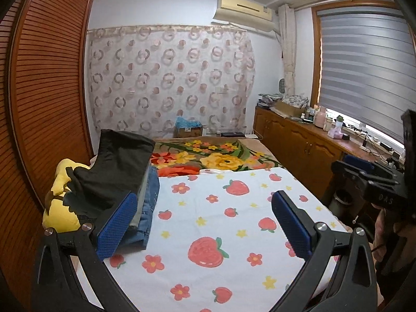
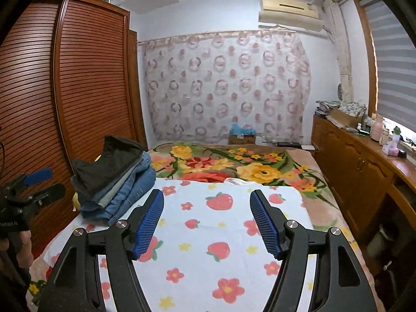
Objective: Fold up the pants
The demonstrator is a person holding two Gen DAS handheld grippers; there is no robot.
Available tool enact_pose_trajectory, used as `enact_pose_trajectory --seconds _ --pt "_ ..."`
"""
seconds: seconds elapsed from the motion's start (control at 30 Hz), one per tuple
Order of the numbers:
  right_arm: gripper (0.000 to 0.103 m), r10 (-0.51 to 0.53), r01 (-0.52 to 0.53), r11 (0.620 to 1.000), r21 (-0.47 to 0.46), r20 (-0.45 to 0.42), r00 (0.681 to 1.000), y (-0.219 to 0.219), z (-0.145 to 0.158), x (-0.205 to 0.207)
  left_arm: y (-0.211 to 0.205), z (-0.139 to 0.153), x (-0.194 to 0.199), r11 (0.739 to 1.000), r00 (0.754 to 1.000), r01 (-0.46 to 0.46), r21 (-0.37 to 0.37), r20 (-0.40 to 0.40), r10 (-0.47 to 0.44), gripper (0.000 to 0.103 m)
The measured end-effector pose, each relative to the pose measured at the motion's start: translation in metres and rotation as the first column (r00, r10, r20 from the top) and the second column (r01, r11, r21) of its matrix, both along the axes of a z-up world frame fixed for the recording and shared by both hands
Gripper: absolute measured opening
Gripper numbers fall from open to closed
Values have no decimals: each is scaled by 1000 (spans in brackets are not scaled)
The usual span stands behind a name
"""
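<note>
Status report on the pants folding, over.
Left gripper open, empty. Right gripper open, empty. Folded pants stack at left of the strawberry sheet, dark pair on top. Nothing in the way.

Bed (image 2: 319, 208) carries everything. Flower-patterned blanket (image 2: 234, 166) covers the mattress up to the far end. White strawberry-print sheet (image 2: 221, 234) lies flat over the near part of the blanket. At the sheet's left edge, beside the wardrobe: pile of folded pants (image 2: 117, 182), dark pair on top, blue jeans beneath. Yellow pillow (image 1: 61, 202) sits left of the pile, touching it.
</note>
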State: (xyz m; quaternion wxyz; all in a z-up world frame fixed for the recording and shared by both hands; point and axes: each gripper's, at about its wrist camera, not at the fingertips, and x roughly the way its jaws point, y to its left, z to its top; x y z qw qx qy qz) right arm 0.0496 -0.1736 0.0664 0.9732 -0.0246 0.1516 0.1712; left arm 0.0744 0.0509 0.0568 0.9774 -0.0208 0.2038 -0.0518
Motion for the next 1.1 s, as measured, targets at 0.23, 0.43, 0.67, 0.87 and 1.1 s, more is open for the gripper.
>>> enact_pose_trajectory --seconds 0.23,0.43,0.67,0.87,1.1 --pt "71 -21 21 1000 6 -4 1000 1 -5 0 -4 1 -2 1000 1000 -15 27 0 15 103" --pt "71 -32 32 999 7 2 999 -2 -8 0 -6 -1 -4 999 1000 -23 37 -5 23 103" --pt "71 -25 25 1000 12 5 1000 -9 -8 2 -6 -3 -4 999 1000 -25 41 -8 25 103" --pt "71 -23 22 1000 15 4 1000 -13 -10 4 -5 -4 -4 999 1000 -24 43 -4 25 103" --pt "71 -28 28 1000 11 3 1000 -15 -10 7 -2 -5 -4 999 1000 -23 42 -7 23 103"
